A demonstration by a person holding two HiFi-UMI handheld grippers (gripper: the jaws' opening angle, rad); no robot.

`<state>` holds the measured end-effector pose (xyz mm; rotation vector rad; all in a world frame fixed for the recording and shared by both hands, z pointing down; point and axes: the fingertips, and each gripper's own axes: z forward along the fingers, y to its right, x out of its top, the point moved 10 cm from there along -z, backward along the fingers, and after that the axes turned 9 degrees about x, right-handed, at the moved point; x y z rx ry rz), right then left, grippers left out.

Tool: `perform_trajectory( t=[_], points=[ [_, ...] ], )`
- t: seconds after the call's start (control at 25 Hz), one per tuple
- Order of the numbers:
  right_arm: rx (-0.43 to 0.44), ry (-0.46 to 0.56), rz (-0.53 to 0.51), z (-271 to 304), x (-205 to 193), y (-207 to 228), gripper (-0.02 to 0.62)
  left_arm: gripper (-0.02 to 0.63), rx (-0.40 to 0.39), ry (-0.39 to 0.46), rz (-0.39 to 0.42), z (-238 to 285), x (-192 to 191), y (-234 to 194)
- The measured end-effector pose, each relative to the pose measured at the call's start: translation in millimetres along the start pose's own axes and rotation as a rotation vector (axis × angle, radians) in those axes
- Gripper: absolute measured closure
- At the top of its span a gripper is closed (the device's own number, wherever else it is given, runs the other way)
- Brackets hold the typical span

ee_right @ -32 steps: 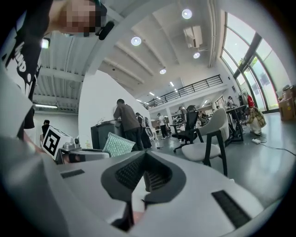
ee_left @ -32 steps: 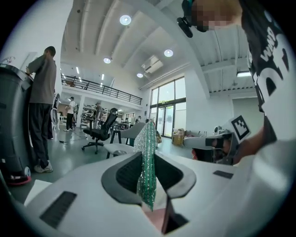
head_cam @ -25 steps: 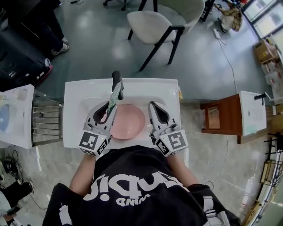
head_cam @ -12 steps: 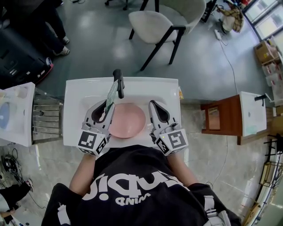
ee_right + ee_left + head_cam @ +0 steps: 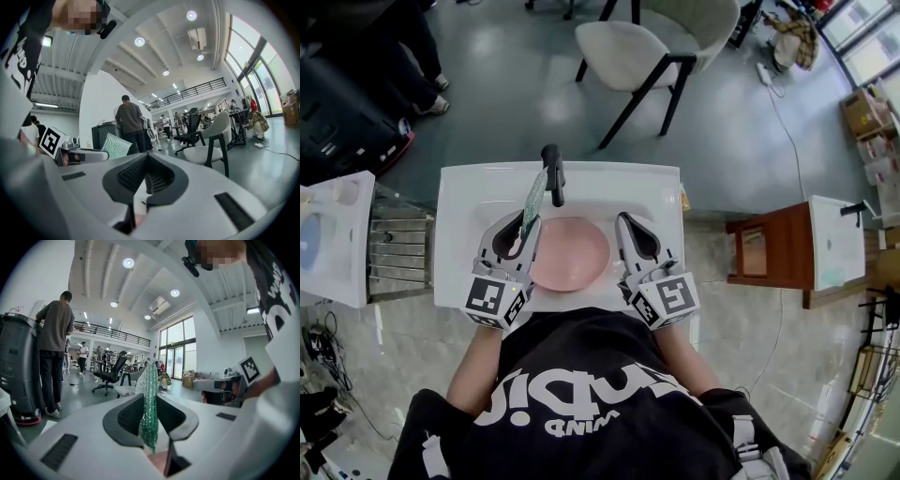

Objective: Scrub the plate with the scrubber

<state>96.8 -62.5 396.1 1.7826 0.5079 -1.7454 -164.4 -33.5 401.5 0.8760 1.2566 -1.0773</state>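
My left gripper (image 5: 523,226) has its fingers clamped on the green scrubber (image 5: 534,195), raised off the pink plate (image 5: 572,255) mid-sink (image 5: 455,202), while the right gripper (image 5: 630,228) sits pinched shut beside its rim, so next I'd say lower and rub.

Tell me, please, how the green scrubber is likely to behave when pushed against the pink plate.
The scrubber looks like a thin glittery mesh, so it is probably light. Pinched in the left gripper, it stands upright without drooping, so it likely has some spring. Pushed on the plate, it would probably bend and flatten rather than stay stiff.
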Motion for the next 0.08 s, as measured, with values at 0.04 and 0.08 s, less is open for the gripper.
perform_trajectory(
  t=[0.04,0.08],
  points=[
    [0.000,-0.002,0.001,0.6,-0.2,-0.3,0.577,0.515,0.002,0.000,0.000,-0.1,0.1,-0.9],
    [0.001,-0.003,0.001,1.2,-0.4,-0.5,0.577,0.515,0.003,-0.001,-0.001,-0.1,0.1,-1.8]
  ],
)
